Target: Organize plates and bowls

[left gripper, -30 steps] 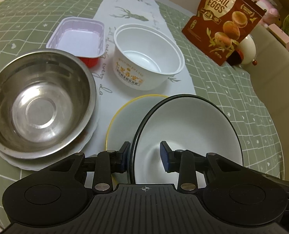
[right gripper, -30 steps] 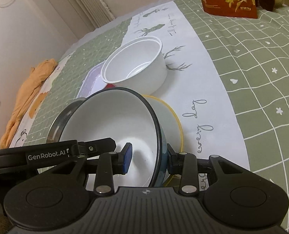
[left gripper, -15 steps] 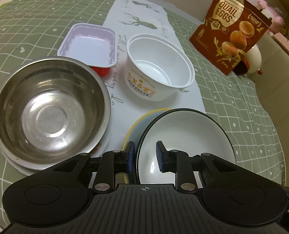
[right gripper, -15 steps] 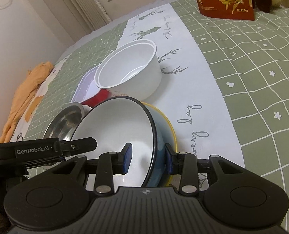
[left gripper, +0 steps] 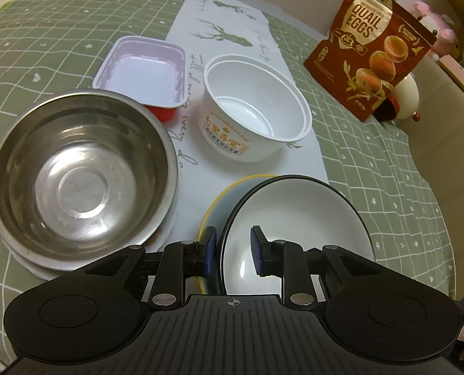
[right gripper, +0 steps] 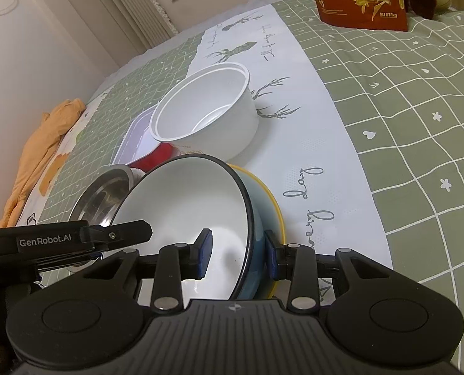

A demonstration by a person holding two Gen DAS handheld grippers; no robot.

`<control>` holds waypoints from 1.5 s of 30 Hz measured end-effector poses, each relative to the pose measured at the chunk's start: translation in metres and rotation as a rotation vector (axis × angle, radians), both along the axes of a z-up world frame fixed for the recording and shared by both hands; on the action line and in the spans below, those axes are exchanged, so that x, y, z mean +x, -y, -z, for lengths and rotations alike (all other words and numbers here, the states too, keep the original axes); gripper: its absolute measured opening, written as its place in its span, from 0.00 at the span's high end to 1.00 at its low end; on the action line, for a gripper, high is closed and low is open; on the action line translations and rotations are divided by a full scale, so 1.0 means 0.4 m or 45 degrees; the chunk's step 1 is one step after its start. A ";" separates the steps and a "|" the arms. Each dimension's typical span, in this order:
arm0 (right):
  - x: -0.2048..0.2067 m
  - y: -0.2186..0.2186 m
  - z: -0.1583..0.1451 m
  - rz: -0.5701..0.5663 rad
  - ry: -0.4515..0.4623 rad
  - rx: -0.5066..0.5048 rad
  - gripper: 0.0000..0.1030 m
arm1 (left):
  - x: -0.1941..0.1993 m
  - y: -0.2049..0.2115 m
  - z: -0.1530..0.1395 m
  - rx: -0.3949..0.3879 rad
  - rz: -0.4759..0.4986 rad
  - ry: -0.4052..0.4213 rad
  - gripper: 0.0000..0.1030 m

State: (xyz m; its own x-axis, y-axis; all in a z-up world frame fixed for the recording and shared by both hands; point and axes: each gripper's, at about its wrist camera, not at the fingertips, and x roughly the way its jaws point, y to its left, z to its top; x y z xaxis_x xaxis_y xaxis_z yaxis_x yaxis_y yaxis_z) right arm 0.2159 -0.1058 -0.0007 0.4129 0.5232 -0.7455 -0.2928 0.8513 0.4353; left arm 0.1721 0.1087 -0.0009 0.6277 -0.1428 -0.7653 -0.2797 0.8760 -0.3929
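White enamel, dark-rimmed: the bowl sits tilted in a yellow-rimmed plate on the counter, near the front edge; the left gripper has its pads either side of the bowl's near-left rim, drawn in close, though whether they press on it cannot be told; the right gripper straddles the opposite rim, one pad inside, one against the blue outer wall, pinching it; a steel bowl rests on a white plate to the left; a white plastic tub and a pink tray stand behind, apart; a quail-egg bag stands far right.
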 end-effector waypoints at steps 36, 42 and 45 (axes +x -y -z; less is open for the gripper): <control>0.004 0.053 -0.036 0.055 0.139 -0.100 0.65 | -0.018 -0.087 -0.043 -0.108 -0.048 0.109 0.78; 0.045 0.069 -0.066 0.073 0.180 -0.092 0.51 | 0.025 -0.110 -0.058 -0.074 -0.036 0.144 0.78; 0.068 0.071 -0.075 0.088 0.217 -0.117 0.48 | 0.055 -0.114 -0.061 -0.032 -0.022 0.146 0.78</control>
